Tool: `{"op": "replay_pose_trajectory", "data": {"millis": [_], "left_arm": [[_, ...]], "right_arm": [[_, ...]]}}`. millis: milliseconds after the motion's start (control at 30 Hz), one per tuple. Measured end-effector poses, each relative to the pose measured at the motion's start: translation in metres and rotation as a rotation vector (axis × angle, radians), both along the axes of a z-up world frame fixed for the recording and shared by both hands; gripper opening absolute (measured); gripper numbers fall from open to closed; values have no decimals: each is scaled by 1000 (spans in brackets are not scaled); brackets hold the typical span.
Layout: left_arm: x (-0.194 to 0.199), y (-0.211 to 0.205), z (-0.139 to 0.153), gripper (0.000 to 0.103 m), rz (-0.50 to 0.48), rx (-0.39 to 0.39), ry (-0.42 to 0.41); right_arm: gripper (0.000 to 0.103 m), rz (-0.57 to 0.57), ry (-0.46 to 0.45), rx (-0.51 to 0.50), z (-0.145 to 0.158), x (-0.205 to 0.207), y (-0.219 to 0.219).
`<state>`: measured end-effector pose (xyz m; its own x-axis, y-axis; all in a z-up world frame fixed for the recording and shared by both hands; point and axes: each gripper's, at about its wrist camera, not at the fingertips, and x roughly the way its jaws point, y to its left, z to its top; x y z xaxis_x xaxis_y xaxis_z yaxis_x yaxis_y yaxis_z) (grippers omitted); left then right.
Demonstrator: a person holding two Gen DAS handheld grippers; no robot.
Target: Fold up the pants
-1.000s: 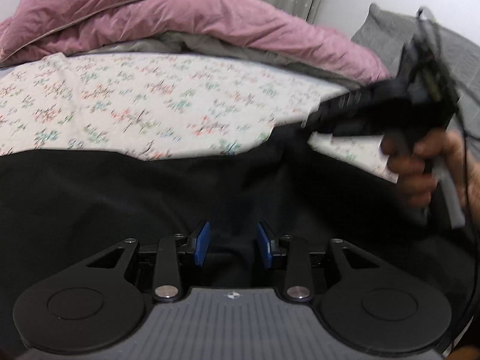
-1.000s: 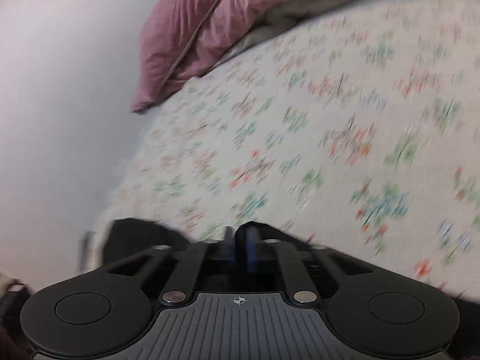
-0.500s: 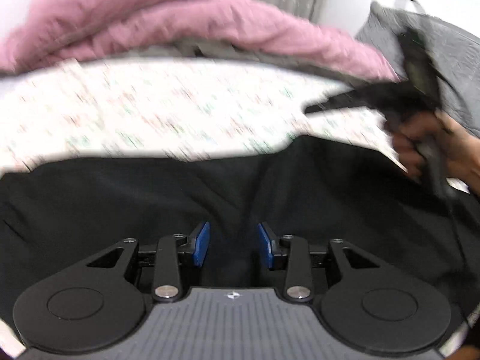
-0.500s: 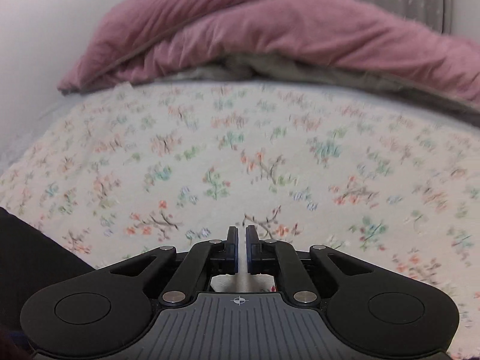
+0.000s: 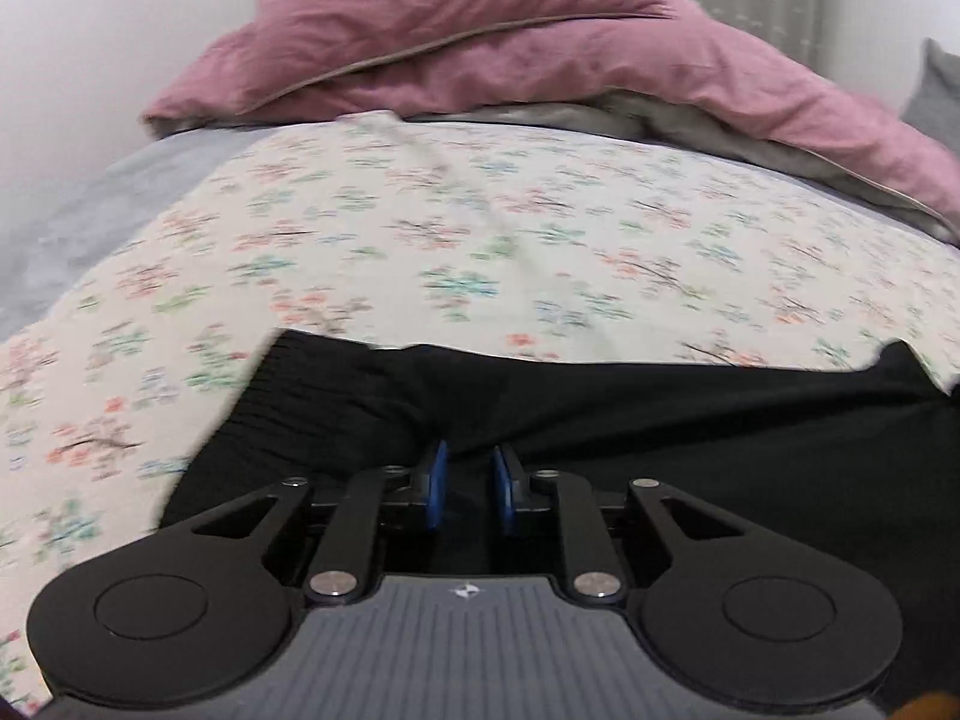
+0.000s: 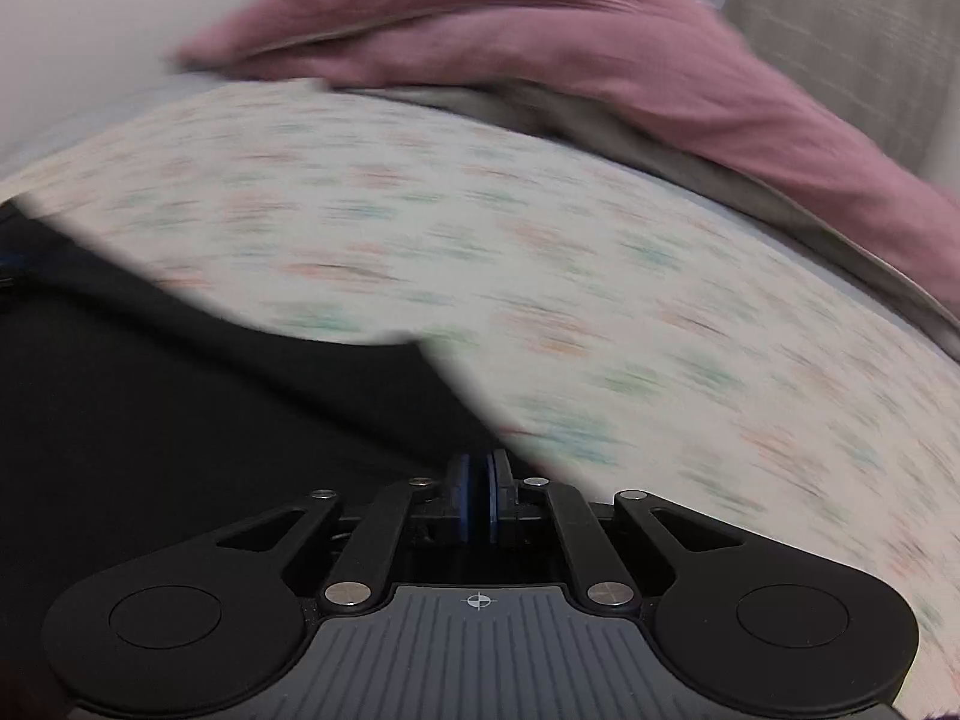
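Note:
Black pants (image 5: 660,420) lie spread across the floral sheet (image 5: 480,240), the gathered elastic waistband (image 5: 288,396) at their left end. My left gripper (image 5: 467,480) hangs low over the cloth just right of the waistband. Its jaws are closing, with a ridge of black cloth in the gap between the blue pads (image 5: 433,480). In the blurred right wrist view the pants (image 6: 180,390) fill the lower left, one corner jutting onto the sheet (image 6: 540,270). My right gripper (image 6: 478,498) sits at that edge with its pads almost together; whether cloth is pinched there is unclear.
A pink duvet (image 5: 480,48) with a grey underside is bunched along the far side of the bed, also seen as the duvet (image 6: 540,48) in the right view. A grey pillow (image 5: 936,90) lies far right. A pale wall (image 5: 90,30) borders the bed's left.
The left view swung left to the waistband, the other hand and its gripper left it, and the left jaws narrowed. The right view dropped from bare sheet to the pants' edge.

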<state>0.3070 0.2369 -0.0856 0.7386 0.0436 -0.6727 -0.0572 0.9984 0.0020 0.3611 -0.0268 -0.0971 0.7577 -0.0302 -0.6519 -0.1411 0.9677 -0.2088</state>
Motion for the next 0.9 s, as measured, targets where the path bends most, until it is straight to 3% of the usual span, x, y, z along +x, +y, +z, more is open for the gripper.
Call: {"op": "replay_pose_trajectory", "data": {"millis": [67, 133, 233, 333, 433, 567, 700, 900], "left_arm": [[-3, -1, 9, 24, 14, -13, -16], [-19, -10, 18, 34, -44, -16, -57], [-40, -31, 24, 40, -202, -22, -95], [-58, -50, 21, 45, -355, -72, -82], [-73, -67, 12, 48, -484, -53, -48], [-95, -76, -4, 50, -597, -10, 16], [-111, -66, -6, 50, -640, -17, 42], [-120, -51, -10, 50, -600, -26, 62]], "right_arm": [[13, -85, 17, -15, 6, -3, -22], [13, -92, 15, 3, 13, -17, -31], [14, -33, -3, 57, 26, -48, -25], [15, 78, -3, 106, 32, -83, 9], [16, 185, 31, 136, 24, -108, 43], [17, 261, 76, 103, 2, -143, 75], [17, 253, 60, 98, -4, -178, 65], [19, 179, 72, 94, 0, -212, 21]]}}
